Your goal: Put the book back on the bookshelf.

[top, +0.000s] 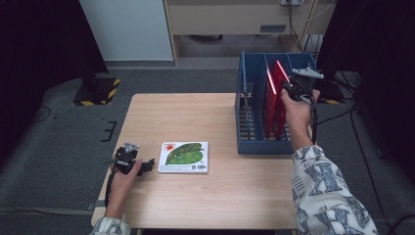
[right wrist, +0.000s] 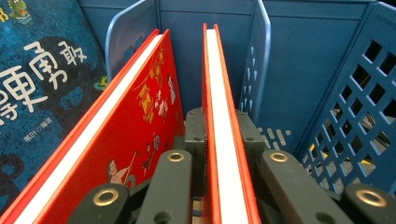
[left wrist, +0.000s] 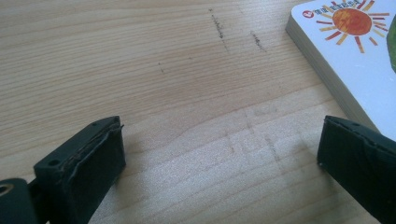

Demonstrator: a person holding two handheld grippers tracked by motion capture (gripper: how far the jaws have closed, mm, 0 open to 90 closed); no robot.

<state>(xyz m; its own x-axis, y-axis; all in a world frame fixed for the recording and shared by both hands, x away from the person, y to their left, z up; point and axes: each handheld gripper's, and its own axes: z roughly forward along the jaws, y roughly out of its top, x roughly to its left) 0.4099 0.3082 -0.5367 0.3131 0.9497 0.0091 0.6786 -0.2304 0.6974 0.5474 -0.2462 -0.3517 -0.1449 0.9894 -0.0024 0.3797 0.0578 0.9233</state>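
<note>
red hardcover book point(right wrist: 223, 130) stands clamped on edge in the right gripper point(right wrist: 224, 140), so it slots between blue rack dividers point(right wrist: 259, 60), while the left gripper point(left wrist: 219, 154) gapes idle beside the leaf-cover book point(top: 184, 156).

The left tongs point(top: 147, 165) lie low over the pale wooden surface point(top: 195, 196), jaws spread wide apart, gripped by the left hand point(top: 125, 171). The right forearm stretches forward, its hand point(top: 296, 105) raised, the right tongs point(top: 286, 88) clamped tight on an upright thin red hardcover book point(right wrist: 224, 116).
</note>
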